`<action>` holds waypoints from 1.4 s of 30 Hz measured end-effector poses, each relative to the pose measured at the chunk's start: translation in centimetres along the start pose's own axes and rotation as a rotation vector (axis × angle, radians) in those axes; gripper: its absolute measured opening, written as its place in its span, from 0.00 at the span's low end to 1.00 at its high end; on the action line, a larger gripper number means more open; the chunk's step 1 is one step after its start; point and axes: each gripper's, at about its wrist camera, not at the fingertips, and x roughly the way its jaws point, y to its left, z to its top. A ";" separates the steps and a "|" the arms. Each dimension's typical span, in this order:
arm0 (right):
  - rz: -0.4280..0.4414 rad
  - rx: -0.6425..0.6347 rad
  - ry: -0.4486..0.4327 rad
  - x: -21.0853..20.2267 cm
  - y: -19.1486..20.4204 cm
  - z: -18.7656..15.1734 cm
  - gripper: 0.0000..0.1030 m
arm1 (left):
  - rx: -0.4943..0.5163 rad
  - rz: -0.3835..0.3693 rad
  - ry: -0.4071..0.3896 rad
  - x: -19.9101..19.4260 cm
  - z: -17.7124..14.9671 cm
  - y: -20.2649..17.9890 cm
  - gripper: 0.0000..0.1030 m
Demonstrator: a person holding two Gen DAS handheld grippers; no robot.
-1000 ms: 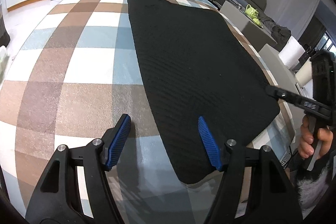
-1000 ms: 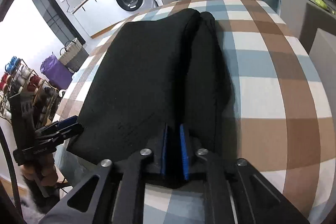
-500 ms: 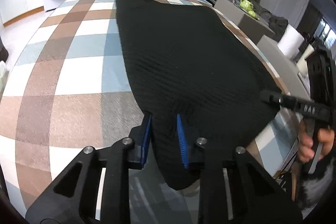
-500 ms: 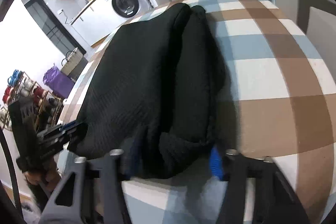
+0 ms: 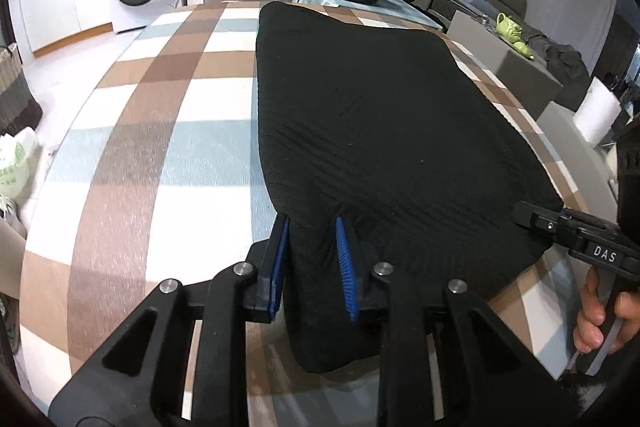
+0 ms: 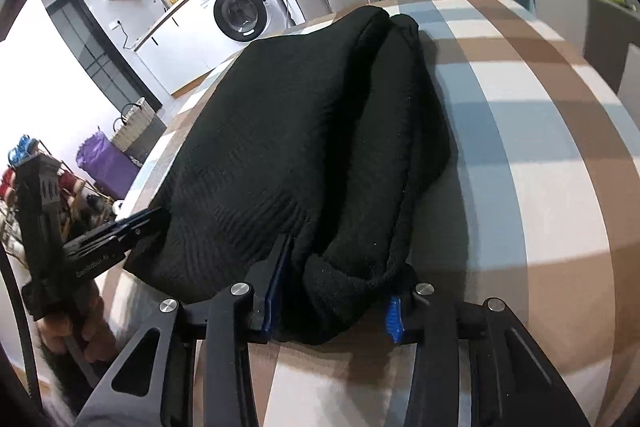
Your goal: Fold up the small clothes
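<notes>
— Where's the garment sitting?

— I've got the black knit garment (image 5: 384, 131) lying flat on the checked tablecloth (image 5: 168, 163), its near edge at my end of the table.

— And your left gripper (image 5: 312, 263)?

— Clamped on the garment's near left corner; the blue pads (image 5: 343, 259) pinch a ridge of cloth between them.

— The right one?

— My right gripper (image 6: 332, 291) straddles a thick rolled bunch at the near right corner. Its jaws have just been closing a little, with the cloth between them and pressed by the left pad; the right pad is mostly hidden.

— Any containers around?

— A woven basket (image 6: 134, 125) stands on the floor beside a purple bag (image 6: 100, 163); I can't tell what's inside either.
</notes>
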 end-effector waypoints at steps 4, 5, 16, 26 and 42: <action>-0.004 -0.016 -0.009 0.0 0.1 -0.1 0.42 | 0.014 0.009 -0.010 0.3 0.2 -0.1 0.20; -0.007 -0.019 -0.008 -0.1 0.0 -0.1 0.45 | 0.016 0.010 -0.013 0.2 0.2 -0.1 0.20; -0.031 -0.096 -0.123 -4.6 0.1 -0.1 0.97 | 0.016 0.029 -0.126 -4.2 -1.2 0.0 0.77; -0.047 -0.220 -0.323 -9.0 1.8 -1.8 1.00 | 0.010 0.032 -0.333 -10.5 -4.0 -0.4 0.99; 0.097 -0.211 -0.442 -8.7 1.7 -4.9 1.00 | 0.047 -0.034 -0.414 -11.0 -8.0 -1.9 0.99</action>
